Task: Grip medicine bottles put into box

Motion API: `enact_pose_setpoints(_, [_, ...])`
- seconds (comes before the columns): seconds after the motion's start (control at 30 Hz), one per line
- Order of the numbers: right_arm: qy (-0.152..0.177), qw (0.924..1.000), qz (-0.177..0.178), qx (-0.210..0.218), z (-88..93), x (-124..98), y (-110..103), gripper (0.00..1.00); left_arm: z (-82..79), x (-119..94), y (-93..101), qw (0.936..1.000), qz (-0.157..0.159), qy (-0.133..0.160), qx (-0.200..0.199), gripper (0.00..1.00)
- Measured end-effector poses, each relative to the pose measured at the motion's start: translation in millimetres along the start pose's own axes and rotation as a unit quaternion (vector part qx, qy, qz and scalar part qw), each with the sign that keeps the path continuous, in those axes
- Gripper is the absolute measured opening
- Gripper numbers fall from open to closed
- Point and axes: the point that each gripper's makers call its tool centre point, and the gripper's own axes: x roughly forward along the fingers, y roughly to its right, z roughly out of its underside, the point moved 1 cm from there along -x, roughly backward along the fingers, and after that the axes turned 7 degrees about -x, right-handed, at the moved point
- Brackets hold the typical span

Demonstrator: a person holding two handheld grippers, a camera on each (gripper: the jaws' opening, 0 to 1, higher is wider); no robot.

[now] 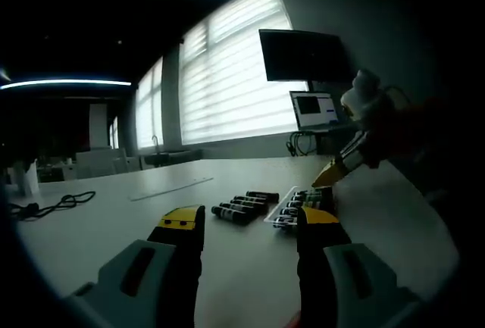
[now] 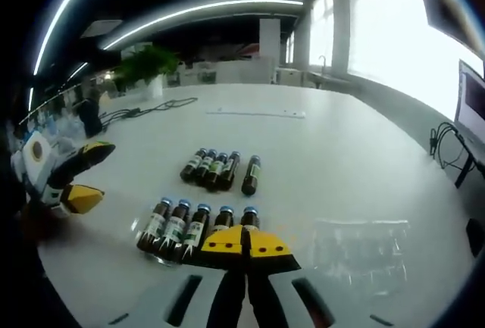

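So we're looking at a big white table (image 2: 356,146) with small dark glass medicine bottles with blue caps laid out in two bunches. In the right gripper view, the nearer row of five bottles (image 2: 195,226) sits in a clear plastic tray, just in front of the right gripper (image 2: 244,243), and a second loose group of five bottles (image 2: 220,169) lies a bit further out on the bare table. There's also a clear plastic lid or tray (image 2: 362,251) lying to the right of the gripper.

The right gripper's yellow-tipped black jaws are pressed together with nothing between them. The left gripper (image 1: 250,226) has its jaws spread wide apart, also holding nothing, low over the table and pointing toward both bunches of bottles.

In the left gripper view the loose bottles (image 1: 244,205) are to the left and the trayed ones (image 1: 301,205) to the right, with the right gripper coming in from the right above them. Further back there's a black cable (image 1: 53,205) on the table, a laptop (image 1: 314,110), a dark monitor (image 1: 301,55) and windows with blinds (image 1: 227,78).
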Motion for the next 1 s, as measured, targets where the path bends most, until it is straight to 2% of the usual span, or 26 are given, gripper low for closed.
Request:
enact_pose_setpoints(0.3, [-0.005, 1.0, -0.001, 0.0, 5.1, -1, 1, 0.0, 0.4, 0, 0.2, 1.0, 0.001, -0.001, 0.0, 0.42])
enact_pose_setpoints(0.37, [-0.014, 0.9999, -0.002, 0.001, 9.9, 0, 0, 0.0, 0.5, 0, 0.3, 1.0, 0.001, -0.002, 0.0, 0.42])
enact_pose_setpoints(0.43, [-0.003, 1.0, 0.0, 0.007, 9.2, 1, 2, 0.0, 0.6, 1, 0.4, 1.0, 0.002, -0.002, 0.0, 0.42])
enact_pose_setpoints(0.67, [-0.006, 1.0, -0.001, 0.004, 9.3, 1, 2, 0.0, 0.9, 1, 0.5, 1.0, 0.002, -0.003, 0.001, 0.42])
enact_pose_setpoints(0.73, [-0.009, 1.0, -0.003, -0.002, 8.2, 2, 2, 0.0, 0.8, 0, 0.4, 1.0, 0.002, -0.003, 0.001, 0.42])
enact_pose_setpoints(1.0, [0.016, 0.9998, -0.008, -0.007, -13.1, 6, -1, 0.0, 0.6, 0, 0.0, 1.0, 0.0, -0.002, 0.001, 0.42])
